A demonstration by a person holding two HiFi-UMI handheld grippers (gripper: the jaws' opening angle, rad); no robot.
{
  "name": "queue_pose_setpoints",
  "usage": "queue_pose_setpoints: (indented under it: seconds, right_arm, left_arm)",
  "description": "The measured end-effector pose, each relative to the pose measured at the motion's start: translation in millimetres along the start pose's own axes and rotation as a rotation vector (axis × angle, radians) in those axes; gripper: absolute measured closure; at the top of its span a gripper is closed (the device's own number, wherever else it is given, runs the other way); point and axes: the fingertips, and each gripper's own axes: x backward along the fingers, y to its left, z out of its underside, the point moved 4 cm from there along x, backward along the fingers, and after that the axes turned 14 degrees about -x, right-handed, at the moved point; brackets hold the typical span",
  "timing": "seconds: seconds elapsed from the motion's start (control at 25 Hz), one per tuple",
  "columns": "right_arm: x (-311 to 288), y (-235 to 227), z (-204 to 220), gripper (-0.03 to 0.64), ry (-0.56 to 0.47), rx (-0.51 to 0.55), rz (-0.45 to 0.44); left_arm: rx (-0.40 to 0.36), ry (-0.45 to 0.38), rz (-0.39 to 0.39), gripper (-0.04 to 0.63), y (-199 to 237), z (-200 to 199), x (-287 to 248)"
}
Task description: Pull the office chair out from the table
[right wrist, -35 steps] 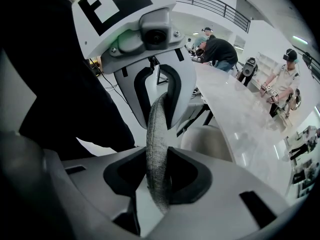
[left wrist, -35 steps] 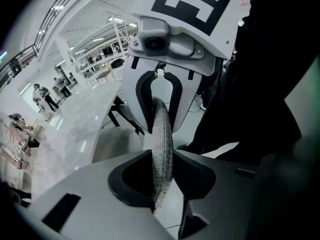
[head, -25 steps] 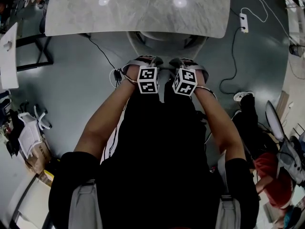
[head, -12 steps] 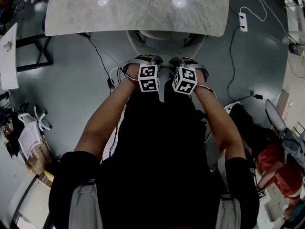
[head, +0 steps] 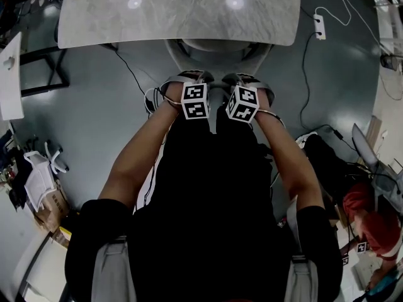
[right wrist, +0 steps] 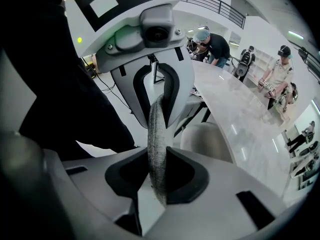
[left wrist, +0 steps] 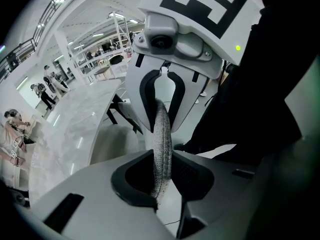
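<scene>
Left gripper (left wrist: 161, 168): I see the jaws closing on the grey fabric top edge of the chair back (left wrist: 162, 126)
Right gripper (right wrist: 157, 170): clamped on that same edge, just beside the left
Chair seat (head: 217, 54): partly under the table (head: 176, 11), in front of both grippers

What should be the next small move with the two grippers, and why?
Probably a short, even pull of both grippers straight back toward the body, away from the table. The jaws of the left gripper are closing on the grey top edge of the backrest, the right gripper pinches the same edge, and the seat sits partly under the table.
</scene>
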Motion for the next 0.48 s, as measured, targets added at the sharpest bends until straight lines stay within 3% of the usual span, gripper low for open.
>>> queue_pose_setpoints:
  seconds: [0.48]
  right_arm:
    - [1.4,14.8,1.5,0.525,0.003,0.007,-0.038]
  left_arm:
    - [-0.002,0.007,0.015,0.511,-14.9,-2.2,3.0]
